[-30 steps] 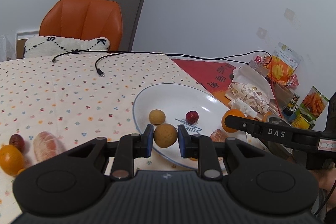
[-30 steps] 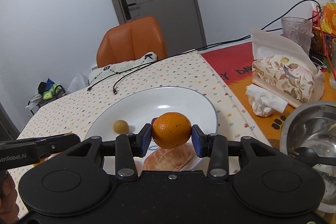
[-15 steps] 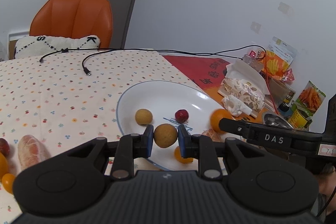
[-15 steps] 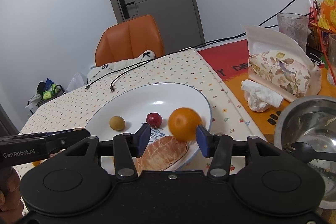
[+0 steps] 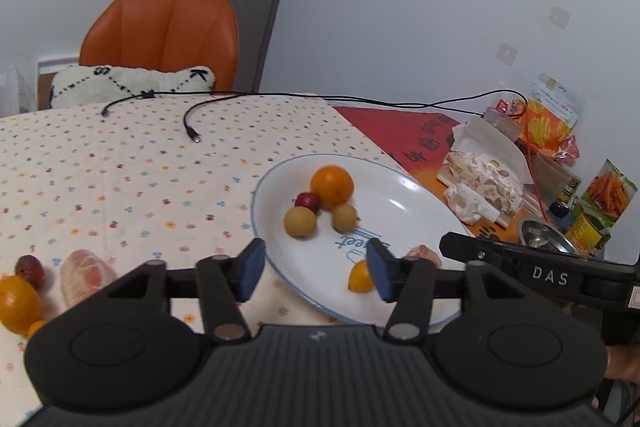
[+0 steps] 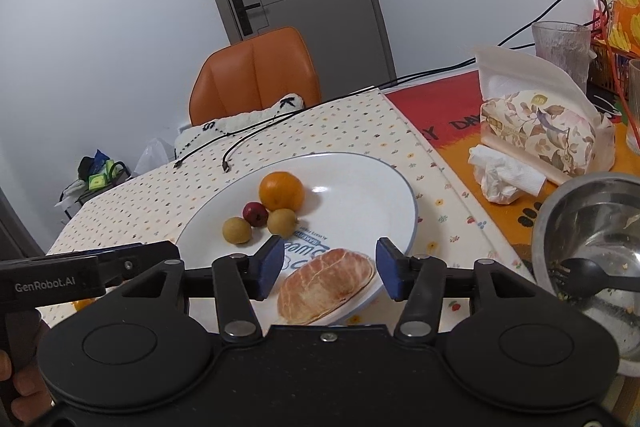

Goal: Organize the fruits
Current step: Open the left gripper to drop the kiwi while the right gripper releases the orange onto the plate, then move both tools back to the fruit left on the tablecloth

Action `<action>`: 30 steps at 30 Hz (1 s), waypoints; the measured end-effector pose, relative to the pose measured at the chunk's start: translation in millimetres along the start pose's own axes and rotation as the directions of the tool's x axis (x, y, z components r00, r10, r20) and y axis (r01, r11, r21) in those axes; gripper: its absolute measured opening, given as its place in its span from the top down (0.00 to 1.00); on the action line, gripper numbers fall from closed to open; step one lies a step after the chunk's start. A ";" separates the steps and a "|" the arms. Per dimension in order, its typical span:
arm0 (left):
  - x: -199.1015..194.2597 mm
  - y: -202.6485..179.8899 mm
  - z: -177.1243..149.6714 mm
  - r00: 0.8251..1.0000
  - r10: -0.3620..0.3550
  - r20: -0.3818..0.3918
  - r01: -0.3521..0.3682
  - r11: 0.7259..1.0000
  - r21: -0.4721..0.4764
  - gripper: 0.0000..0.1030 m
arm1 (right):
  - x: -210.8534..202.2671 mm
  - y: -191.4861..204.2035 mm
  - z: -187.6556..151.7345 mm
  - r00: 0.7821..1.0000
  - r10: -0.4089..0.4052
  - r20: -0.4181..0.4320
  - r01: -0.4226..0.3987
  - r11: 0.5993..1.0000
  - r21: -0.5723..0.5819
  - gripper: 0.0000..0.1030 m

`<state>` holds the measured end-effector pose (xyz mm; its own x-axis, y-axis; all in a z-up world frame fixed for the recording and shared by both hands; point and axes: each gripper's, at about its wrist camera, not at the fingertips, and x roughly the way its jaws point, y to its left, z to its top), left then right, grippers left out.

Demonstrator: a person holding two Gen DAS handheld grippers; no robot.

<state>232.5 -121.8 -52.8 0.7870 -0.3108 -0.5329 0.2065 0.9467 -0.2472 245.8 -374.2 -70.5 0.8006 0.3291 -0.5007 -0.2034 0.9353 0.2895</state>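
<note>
A: How do the two claws stand?

B: The left claw (image 5: 316, 269) has its blue pads spread wide with nothing between them. It hangs level over the near rim of the white plate (image 5: 404, 187), pointing across the tabletop (image 5: 120, 167) toward the orange chair (image 5: 164, 35). The right claw (image 6: 330, 269) is just as wide apart and empty, poised low over the near edge of the same plate, with a peeled citrus segment (image 6: 326, 285) lying on the rim in the gap below its pads.

A: And the hands?

B: Only bits show. A few fingers (image 6: 20, 387) wrapped round the left handle appear at the lower left of the right wrist view, and part of a hand shows at the lower right edge of the left wrist view.

A: Where is the fruit?

B: On the plate, an orange (image 5: 332, 186) sits touching a small red fruit (image 5: 307, 201), with two tan round fruits (image 5: 300, 222) just beside them in a tight cluster. A small orange fruit (image 5: 360, 275) lies nearer the front, beside the left claw's right pad.

A: Anything off the plate?

B: Yes, on the flowered cloth at the left: a peeled segment (image 5: 86, 273), a dark red fruit (image 5: 30, 267) and another orange (image 5: 18, 303), well apart from the plate. A steel bowl (image 6: 592, 247) with a black spoon sits to the right
</note>
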 end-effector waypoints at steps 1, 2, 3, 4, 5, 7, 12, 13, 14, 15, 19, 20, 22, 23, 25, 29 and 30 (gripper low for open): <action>-1.7 0.5 0.1 1.000 0.007 -0.001 -0.007 1.000 0.000 0.40 | -0.2 1.0 -0.7 1.000 0.002 -0.002 -0.002 1.000 0.003 0.49; -3.6 1.3 -0.1 1.000 0.013 -0.001 -0.013 1.000 -0.002 0.39 | -0.7 2.4 -1.3 1.000 0.006 -0.003 -0.006 1.000 0.005 0.49; -5.9 2.5 -0.5 1.000 0.016 0.002 -0.016 1.000 -0.004 0.35 | -1.3 4.2 -1.9 1.000 0.009 -0.003 -0.009 1.000 0.005 0.47; -8.4 3.7 -1.0 1.000 0.019 0.006 -0.019 1.000 -0.006 0.31 | -2.4 6.6 -2.5 1.000 0.011 -0.003 -0.011 1.000 0.003 0.47; -11.1 5.2 -1.6 1.000 0.025 0.011 -0.025 1.000 -0.008 0.30 | -3.5 9.0 -3.3 1.000 0.012 -0.001 -0.012 1.000 0.000 0.44; -15.7 8.5 -2.8 0.999 0.042 0.016 -0.042 0.999 -0.009 0.25 | -4.8 12.9 -5.0 1.000 0.015 0.002 -0.015 1.000 -0.005 0.43; -26.4 18.9 -5.1 0.997 0.070 0.014 -0.069 0.997 -0.017 0.23 | -4.1 21.2 -9.0 0.999 0.032 -0.009 -0.032 0.999 -0.009 0.42; -28.7 20.8 -5.5 0.997 0.076 0.016 -0.076 0.997 -0.020 0.23 | -4.0 22.9 -9.3 0.999 0.035 -0.009 -0.035 0.999 -0.011 0.42; -30.7 22.5 -5.7 0.997 0.081 0.019 -0.081 0.996 -0.023 0.23 | -4.0 24.5 -9.3 0.999 0.038 -0.010 -0.039 0.999 -0.012 0.41; -32.6 24.2 -5.8 0.996 0.086 0.021 -0.086 0.996 -0.026 0.22 | -4.3 26.3 -9.3 0.999 0.041 -0.009 -0.041 0.999 -0.014 0.40; -40.1 29.6 -6.2 0.994 0.105 0.028 -0.104 0.994 -0.030 0.21 | -6.3 33.9 -9.8 0.999 0.051 -0.002 -0.051 0.998 -0.022 0.33; -42.5 31.2 -6.6 0.994 0.108 0.032 -0.107 0.994 -0.030 0.20 | -6.2 35.9 -10.2 0.999 0.054 -0.002 -0.054 0.998 -0.023 0.33; -46.9 34.7 -7.9 0.993 0.117 0.037 -0.115 0.993 -0.032 0.18 | -5.4 40.4 -11.3 0.998 0.062 -0.006 -0.062 0.998 -0.025 0.32; -49.1 36.9 -8.9 0.992 0.121 0.038 -0.120 0.992 -0.033 0.18 | -4.7 42.8 -11.9 0.998 0.066 -0.008 -0.066 0.997 -0.026 0.31; -53.1 41.5 -10.8 0.991 0.128 0.038 -0.127 0.991 -0.038 0.18 | -3.3 48.6 -13.3 0.997 0.075 -0.011 -0.075 0.997 -0.031 0.29; -60.7 53.2 -14.3 0.988 0.149 0.037 -0.147 0.988 -0.053 0.18 | 0.1 60.5 -17.0 0.996 0.090 -0.016 -0.091 0.995 -0.042 0.24; -62.7 56.6 -14.9 0.987 0.154 0.038 -0.152 0.987 -0.059 0.18 | 0.6 63.4 -18.1 0.995 0.094 -0.018 -0.095 0.995 -0.043 0.24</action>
<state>186.2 -50.0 -45.4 0.8309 -0.1574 -0.5336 0.0498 0.9763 -0.2104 223.2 -312.3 -67.1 0.7674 0.4179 -0.4862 -0.3025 0.9047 0.3001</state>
